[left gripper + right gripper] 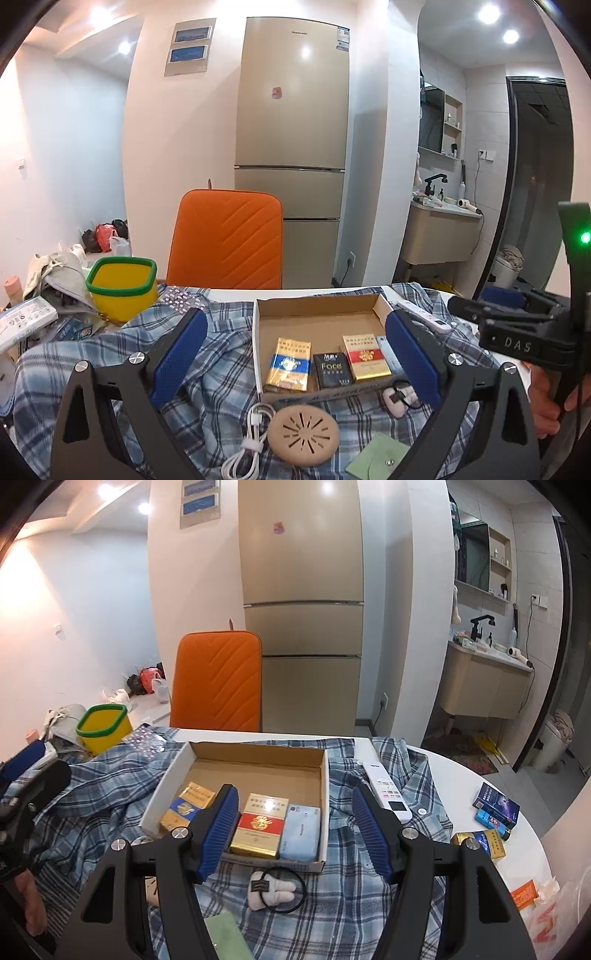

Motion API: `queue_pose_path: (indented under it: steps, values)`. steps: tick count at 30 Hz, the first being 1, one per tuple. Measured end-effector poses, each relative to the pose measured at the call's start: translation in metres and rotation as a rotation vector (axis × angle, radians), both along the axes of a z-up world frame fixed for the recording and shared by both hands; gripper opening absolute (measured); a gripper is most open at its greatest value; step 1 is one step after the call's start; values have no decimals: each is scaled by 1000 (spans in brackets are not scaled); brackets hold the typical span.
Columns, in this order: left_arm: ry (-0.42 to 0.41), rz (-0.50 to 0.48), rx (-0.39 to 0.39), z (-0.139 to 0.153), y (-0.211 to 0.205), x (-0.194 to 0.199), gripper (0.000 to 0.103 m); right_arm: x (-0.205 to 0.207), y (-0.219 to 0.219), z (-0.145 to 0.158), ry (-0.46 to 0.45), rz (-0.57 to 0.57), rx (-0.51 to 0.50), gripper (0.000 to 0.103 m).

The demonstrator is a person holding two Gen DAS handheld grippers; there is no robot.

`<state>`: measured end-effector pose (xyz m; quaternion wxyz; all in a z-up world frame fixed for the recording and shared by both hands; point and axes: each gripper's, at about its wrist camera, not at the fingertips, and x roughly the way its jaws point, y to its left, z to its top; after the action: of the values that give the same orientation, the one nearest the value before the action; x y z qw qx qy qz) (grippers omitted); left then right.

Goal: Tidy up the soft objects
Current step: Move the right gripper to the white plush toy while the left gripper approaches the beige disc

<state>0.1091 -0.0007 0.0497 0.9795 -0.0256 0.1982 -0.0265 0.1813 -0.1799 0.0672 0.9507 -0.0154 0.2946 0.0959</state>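
A blue plaid shirt [221,369] [332,915] lies spread over the white table. On it stands an open cardboard box [317,314] [258,760] holding several cigarette packs. A small white plush charm with a black ring [275,888] [397,398] lies just in front of the box. A round beige pad [303,432], a white cable [247,443] and a green cloth [376,461] [225,938] lie nearer. My left gripper [295,354] is open and empty above the shirt. My right gripper [295,830] is open and empty over the box's front edge.
A yellow tub with a green rim [123,286] [103,727] stands at the table's left by clutter. A white remote [388,794] lies right of the box. More packs [491,812] lie at the right edge. An orange chair [225,240] and a fridge [291,110] stand behind.
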Motion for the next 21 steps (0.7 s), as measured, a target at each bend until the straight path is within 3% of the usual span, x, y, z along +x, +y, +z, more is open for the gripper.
queue_pose_path:
  steps: [3, 8, 10, 12, 21]
  values:
    - [-3, 1, 13, -8, -3, -7, 97, -11, 4, -1, -19, -2, -27, 73]
    - [24, -4, 12, -23, -2, -11, 97, -20, 6, -10, -10, -3, -36, 74]
    - [20, 9, 22, -29, -4, -12, 102, -23, 6, -14, -23, -2, -26, 78]
    - [12, 14, 35, -35, -6, -13, 102, -27, 4, -18, -48, -6, -4, 88]
    - [-2, -7, 91, -63, -18, -12, 102, -20, 0, -41, -22, -30, -7, 88]
